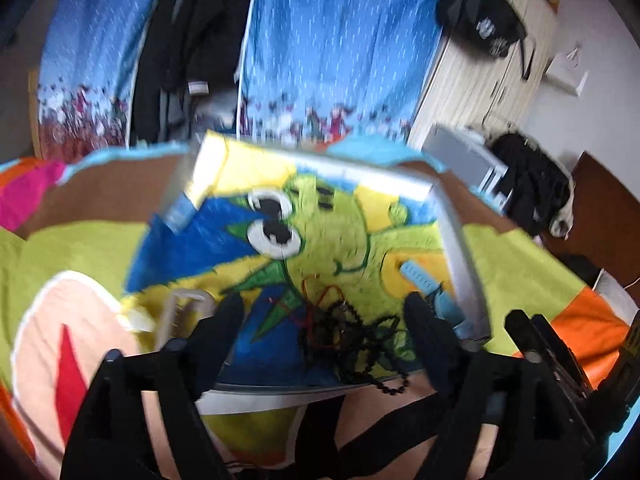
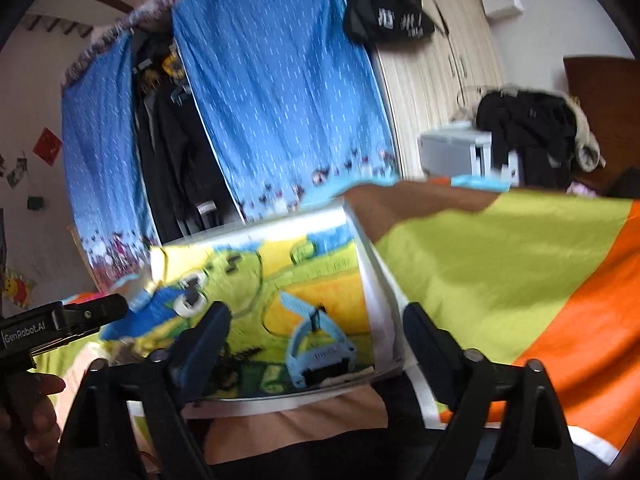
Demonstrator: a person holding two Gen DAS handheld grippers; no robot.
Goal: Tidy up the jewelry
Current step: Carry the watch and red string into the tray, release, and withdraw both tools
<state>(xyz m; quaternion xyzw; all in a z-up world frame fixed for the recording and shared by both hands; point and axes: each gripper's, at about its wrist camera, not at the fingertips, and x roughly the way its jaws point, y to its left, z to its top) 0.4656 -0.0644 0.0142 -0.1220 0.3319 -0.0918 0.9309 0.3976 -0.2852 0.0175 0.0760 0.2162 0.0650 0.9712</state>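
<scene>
Black fingers of the left gripper (image 1: 324,316) fill the near edge of the left wrist view, spread wide with nothing between them. Just beyond lies a tangle of black beads (image 1: 352,340) crossed by a thin red cord (image 1: 320,296), with one bead strand trailing over the near rim of a shallow clear tray (image 1: 460,240). The tray rests on a bright cartoon blanket (image 1: 520,264), whose print shows through its floor. A light-blue watch (image 2: 320,344) lies in the tray's near right corner, its strap curled upward. At the near left, a pale comb-like piece (image 1: 184,312) is too blurred to identify. The right gripper (image 2: 316,334) also stands wide open and holds nothing, its right finger outside the tray's right wall. Motion blur smears both views, and the beads are mostly hidden behind the right gripper's left finger.
</scene>
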